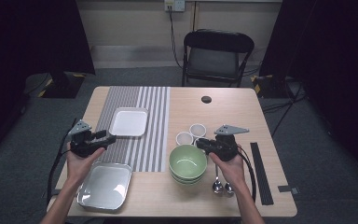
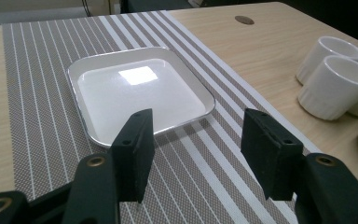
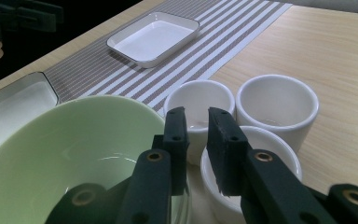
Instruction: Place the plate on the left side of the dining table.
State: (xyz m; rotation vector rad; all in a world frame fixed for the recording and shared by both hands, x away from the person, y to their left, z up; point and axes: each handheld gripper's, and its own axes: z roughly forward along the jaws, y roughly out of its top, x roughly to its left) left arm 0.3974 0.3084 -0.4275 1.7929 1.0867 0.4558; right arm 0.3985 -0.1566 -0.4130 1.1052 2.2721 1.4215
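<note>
The right gripper [image 3: 196, 135] is pinching the rim of the near cup [image 3: 256, 172], just right of the green bowl [image 3: 70, 154]. The left gripper [image 2: 196, 144] is hanging spread and empty over the mat [image 2: 205, 172], far left of the bowl. The setting is barely beginning; the cup is not yet lifted.

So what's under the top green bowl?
The top green bowl sits nested in at least one more green bowl, whose rim peeks out beneath it. The lower bowl's inside is covered, so anything in it can't be seen.
</note>
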